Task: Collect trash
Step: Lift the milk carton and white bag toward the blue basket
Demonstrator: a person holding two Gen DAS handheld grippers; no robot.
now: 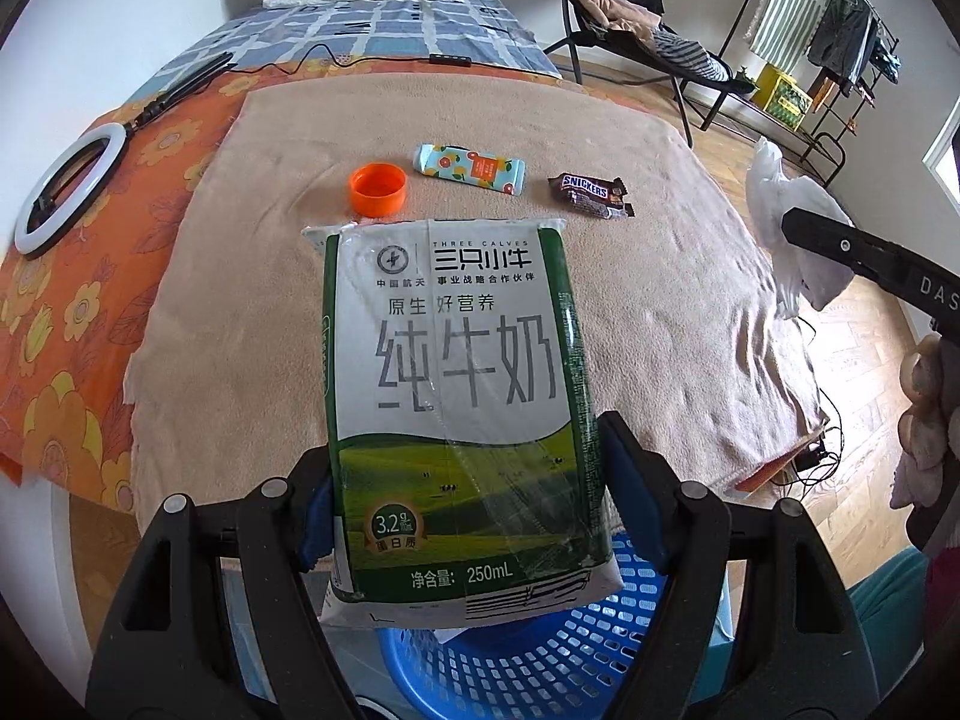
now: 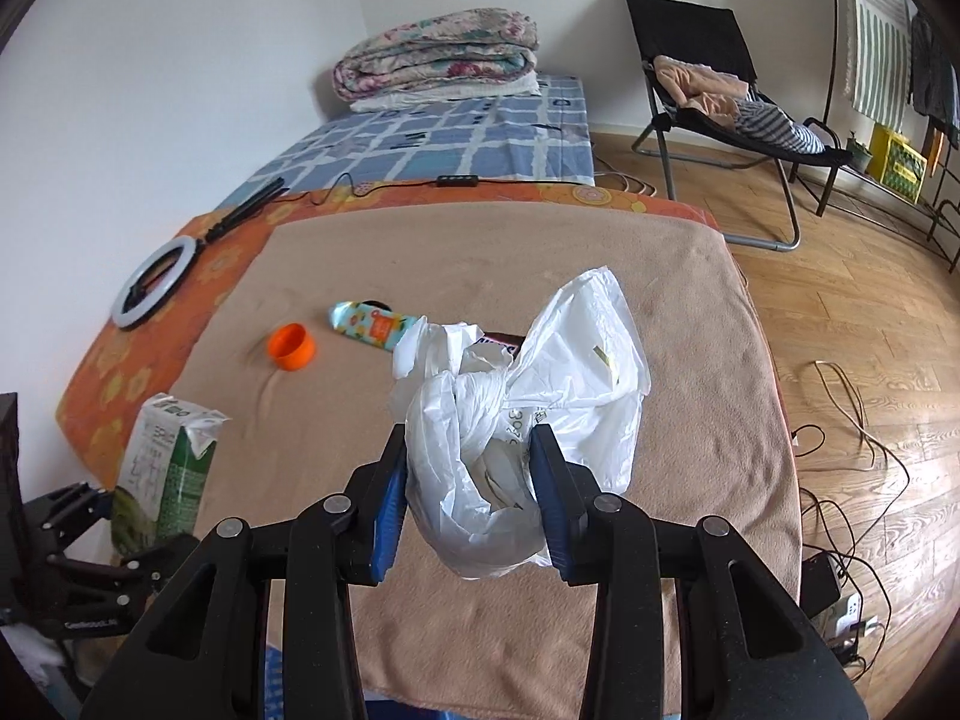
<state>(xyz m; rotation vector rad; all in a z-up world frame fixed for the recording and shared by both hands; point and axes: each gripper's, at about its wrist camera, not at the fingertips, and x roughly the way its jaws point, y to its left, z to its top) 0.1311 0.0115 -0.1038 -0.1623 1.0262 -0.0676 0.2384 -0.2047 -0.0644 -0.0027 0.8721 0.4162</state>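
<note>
Milk carton [image 1: 456,408]: pinched by left gripper [image 1: 468,516] above blue basket [image 1: 540,648]. Crumpled white plastic bag [image 2: 516,420]: pinched by right gripper [image 2: 471,498].

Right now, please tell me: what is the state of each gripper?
Left gripper: closed on the milk carton.
Right gripper: closed on the crumpled white plastic bag.
</note>
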